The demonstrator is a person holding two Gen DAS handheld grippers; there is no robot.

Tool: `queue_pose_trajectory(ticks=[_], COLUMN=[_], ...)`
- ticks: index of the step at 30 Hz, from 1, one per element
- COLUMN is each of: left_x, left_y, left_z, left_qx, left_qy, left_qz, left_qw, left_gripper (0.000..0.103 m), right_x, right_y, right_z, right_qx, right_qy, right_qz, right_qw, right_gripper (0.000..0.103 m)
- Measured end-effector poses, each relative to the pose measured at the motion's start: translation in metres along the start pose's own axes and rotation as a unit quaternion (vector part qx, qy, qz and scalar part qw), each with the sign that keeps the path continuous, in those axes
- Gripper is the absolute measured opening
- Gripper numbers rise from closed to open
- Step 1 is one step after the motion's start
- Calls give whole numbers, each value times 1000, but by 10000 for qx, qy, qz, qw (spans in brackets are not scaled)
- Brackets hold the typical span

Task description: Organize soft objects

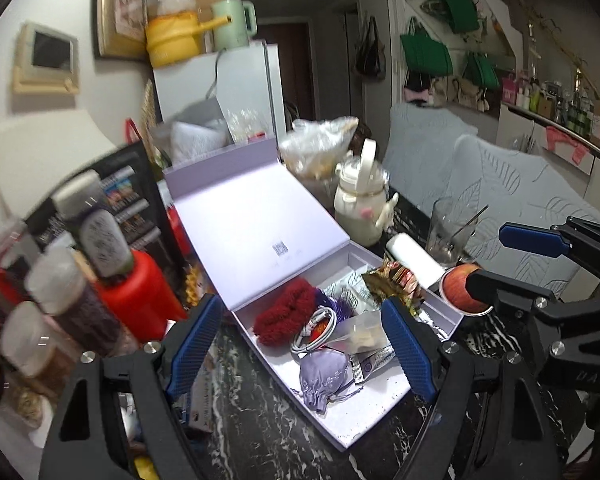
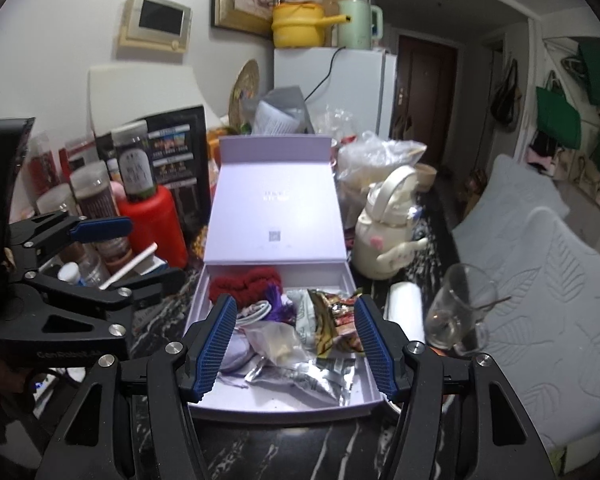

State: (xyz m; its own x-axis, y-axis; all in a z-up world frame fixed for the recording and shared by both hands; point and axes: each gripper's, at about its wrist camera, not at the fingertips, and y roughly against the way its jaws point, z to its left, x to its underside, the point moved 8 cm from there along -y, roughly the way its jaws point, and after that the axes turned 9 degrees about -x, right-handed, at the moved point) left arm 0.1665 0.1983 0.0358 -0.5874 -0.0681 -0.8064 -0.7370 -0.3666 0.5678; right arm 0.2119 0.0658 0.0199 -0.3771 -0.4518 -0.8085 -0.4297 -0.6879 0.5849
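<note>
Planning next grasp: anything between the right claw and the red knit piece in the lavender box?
Yes. From the right claw, a clear pouch, white cable and purple tassel lie before the red knit piece at the box's far end.

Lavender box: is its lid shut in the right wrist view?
No, the lavender box has its lid raised, and the red knit piece lies exposed inside.

A matt lilac cardboard box (image 2: 278, 208) sits on a glossy black marble surface (image 2: 300, 452), holding a fuzzy red knit piece (image 2: 244, 282), a satin pouch (image 1: 324, 378) and crinkled foil wrappers (image 2: 304, 378).
</note>
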Motion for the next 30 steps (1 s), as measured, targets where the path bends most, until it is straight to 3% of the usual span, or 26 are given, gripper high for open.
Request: queue_pose_trajectory(ticks=[4, 8, 10, 16, 23, 30], left_x=[-3, 0, 3, 17, 47, 81], left_y=[36, 72, 88, 132, 153, 155], left_z=[3, 7, 9, 12, 8, 1], left_qx=[-143, -198, -217, -233, -186, -138], left_qy=[-26, 71, 115, 210, 209, 264], left_qz=[-253, -465, -584, -758, -684, -617], left_qw=[9996, 9987, 9980, 9966, 9973, 9976], left_gripper=[83, 95, 100, 101, 101, 101], right_x=[-4, -5, -4, 6, 30, 68], right_y=[29, 60, 78, 121, 154, 159], right_z=[9, 19, 25, 44, 53, 57], right_qx=[30, 108, 157, 360, 656, 711], right_qy=[-14, 8, 39, 139, -25, -258], right_qz=[-192, -431, -559, -799, -948, -799], right_qw=[9998, 9990, 9983, 9961, 9933, 9939], right_gripper=[67, 72, 80, 92, 97, 97])
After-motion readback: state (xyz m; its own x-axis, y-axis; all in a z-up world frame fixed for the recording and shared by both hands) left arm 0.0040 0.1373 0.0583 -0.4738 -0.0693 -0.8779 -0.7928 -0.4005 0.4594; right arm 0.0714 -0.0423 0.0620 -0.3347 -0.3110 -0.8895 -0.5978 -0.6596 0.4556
